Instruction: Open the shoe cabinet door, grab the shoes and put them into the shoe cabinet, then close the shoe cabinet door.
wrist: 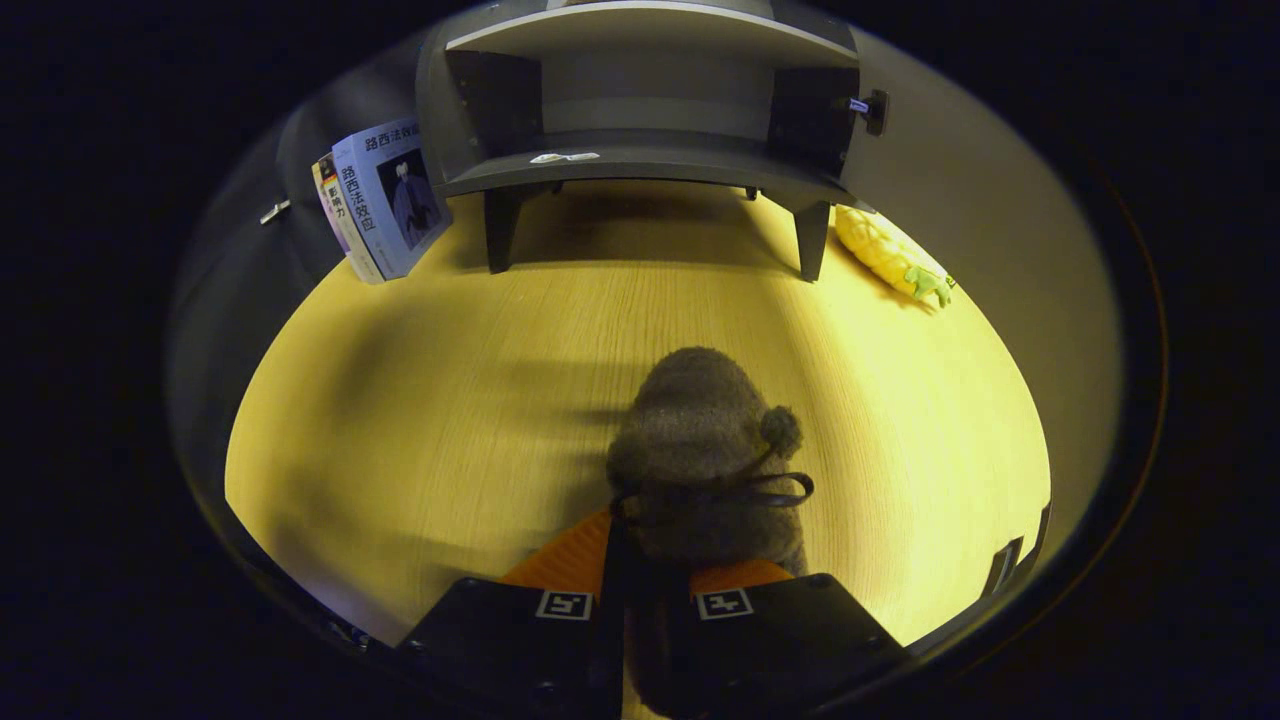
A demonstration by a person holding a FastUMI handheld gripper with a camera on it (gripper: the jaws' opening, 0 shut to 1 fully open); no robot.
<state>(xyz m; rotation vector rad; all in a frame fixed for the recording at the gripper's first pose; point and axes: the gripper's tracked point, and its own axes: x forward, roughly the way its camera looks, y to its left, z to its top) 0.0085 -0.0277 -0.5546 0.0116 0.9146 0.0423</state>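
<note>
One fuzzy grey-brown shoe [705, 450] sits pinched at its heel end between the fingers of the hand-held gripper [640, 590], its toe pointing toward the shoe cabinet [640, 150] across the wooden bench [400, 400]. That cabinet stands open. Left of the cabinet lean some books [380, 200]; right of it lies a toy corn cob [890, 255].

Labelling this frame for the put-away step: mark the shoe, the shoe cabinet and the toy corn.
shoe [700, 420]: gripper view, on its fuzzy toe, ahead of the tool's fingers that grip its heel.
shoe cabinet [650, 170]: gripper view, front edge of the lower shelf, door open.
toy corn [880, 248]: gripper view, yellow cob beside the cabinet's leg.
</note>
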